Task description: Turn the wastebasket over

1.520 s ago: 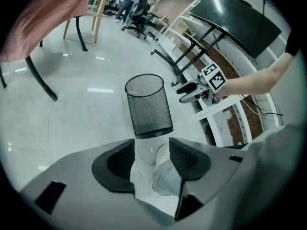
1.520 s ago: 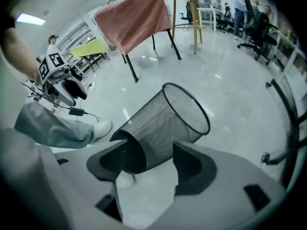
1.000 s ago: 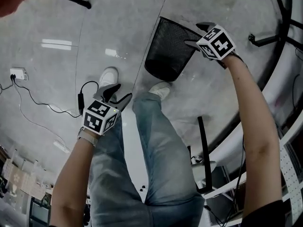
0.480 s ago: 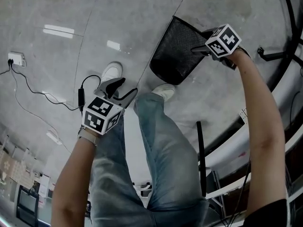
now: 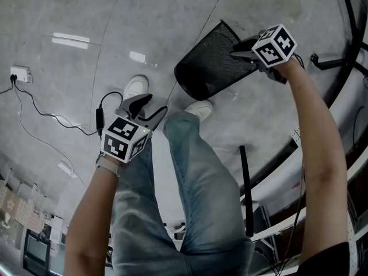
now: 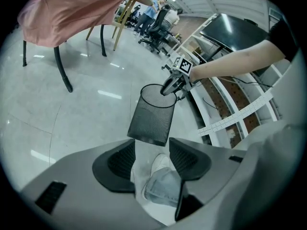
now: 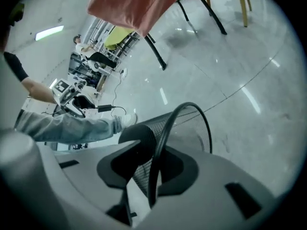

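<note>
Tipped over from where it stood a second ago, the wastebasket point(image 5: 210, 68) now leans hard, its closed bottom swung out above the toe of the white shoe point(image 5: 198, 109) and its open mouth turned up and away from that shoe. The right gripper point(image 5: 241, 49) has come in from the far side of the shoe and taken the top edge. In the right gripper view its jaws are closing with the wire rim point(image 7: 160, 143) and a strip of black mesh wall between the pads, one pad inside the basket and one outside. The basket's tilt suggests the grip already carries it.

The left gripper point(image 5: 150, 108) has hardly moved. It hangs on the other side of the shoe, well apart from the basket, jaws spread and empty. Its own view shows only the shoe and a jeans leg far beyond the pads, with the basket point(image 6: 152, 116) hanging further out above the shoe.

For the task, this reads as the start of the turn. The basket is no longer upright, but its mouth does not yet face the floor. The likely next need is to keep rolling the rim down past the shoe. A pinch on a thin wire rim could let the basket swing or slip, so the free left gripper may be wanted at the bottom.
</note>
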`<action>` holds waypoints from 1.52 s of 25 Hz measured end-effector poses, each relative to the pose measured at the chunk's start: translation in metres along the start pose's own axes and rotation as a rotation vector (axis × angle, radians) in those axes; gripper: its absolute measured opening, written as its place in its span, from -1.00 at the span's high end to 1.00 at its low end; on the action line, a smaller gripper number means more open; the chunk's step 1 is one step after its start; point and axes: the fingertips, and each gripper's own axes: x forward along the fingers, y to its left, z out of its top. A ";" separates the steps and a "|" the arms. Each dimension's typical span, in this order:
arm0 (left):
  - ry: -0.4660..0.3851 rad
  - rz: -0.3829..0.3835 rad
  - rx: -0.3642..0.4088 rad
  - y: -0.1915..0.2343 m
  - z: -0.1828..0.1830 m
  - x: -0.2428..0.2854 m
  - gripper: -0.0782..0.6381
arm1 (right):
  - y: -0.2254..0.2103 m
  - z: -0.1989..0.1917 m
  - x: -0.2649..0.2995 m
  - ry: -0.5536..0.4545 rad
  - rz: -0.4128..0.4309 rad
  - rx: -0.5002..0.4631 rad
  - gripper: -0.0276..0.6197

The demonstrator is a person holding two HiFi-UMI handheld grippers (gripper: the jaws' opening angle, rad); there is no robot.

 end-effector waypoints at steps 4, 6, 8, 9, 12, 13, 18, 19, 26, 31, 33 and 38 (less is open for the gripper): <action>-0.010 -0.017 0.020 -0.011 0.009 -0.008 0.15 | 0.039 -0.003 -0.013 0.002 0.043 -0.072 0.76; -0.007 -0.033 0.039 -0.017 0.012 -0.013 0.15 | 0.060 -0.008 -0.017 0.017 0.059 -0.104 0.83; -0.002 -0.053 0.061 -0.022 0.018 -0.017 0.15 | 0.069 -0.008 -0.025 0.021 0.026 -0.126 0.87; 0.002 -0.061 0.075 -0.025 0.020 -0.019 0.15 | 0.069 -0.006 -0.029 0.022 -0.018 -0.143 0.87; 0.019 -0.078 0.121 -0.032 0.022 -0.024 0.15 | 0.060 -0.004 -0.039 0.026 -0.189 -0.185 0.87; 0.025 -0.081 0.134 -0.034 0.021 -0.026 0.15 | 0.057 -0.004 -0.039 0.032 -0.245 -0.199 0.87; 0.023 -0.078 0.166 -0.028 0.014 -0.030 0.15 | 0.057 -0.006 -0.023 0.089 -0.459 -0.300 0.87; 0.026 -0.078 0.164 -0.027 0.010 -0.031 0.15 | 0.061 -0.007 -0.015 0.105 -0.486 -0.325 0.87; 0.028 -0.069 0.140 -0.014 -0.013 -0.040 0.15 | 0.086 -0.022 0.042 0.161 -0.612 -0.400 0.85; 0.025 -0.059 0.130 -0.006 -0.018 -0.045 0.15 | 0.090 -0.029 0.060 0.128 -0.655 -0.342 0.82; 0.025 -0.061 0.145 -0.004 -0.019 -0.047 0.15 | 0.094 -0.029 0.068 0.116 -0.628 -0.319 0.75; 0.020 -0.069 0.154 0.000 -0.016 -0.049 0.15 | 0.096 -0.019 0.065 0.057 -0.633 -0.276 0.18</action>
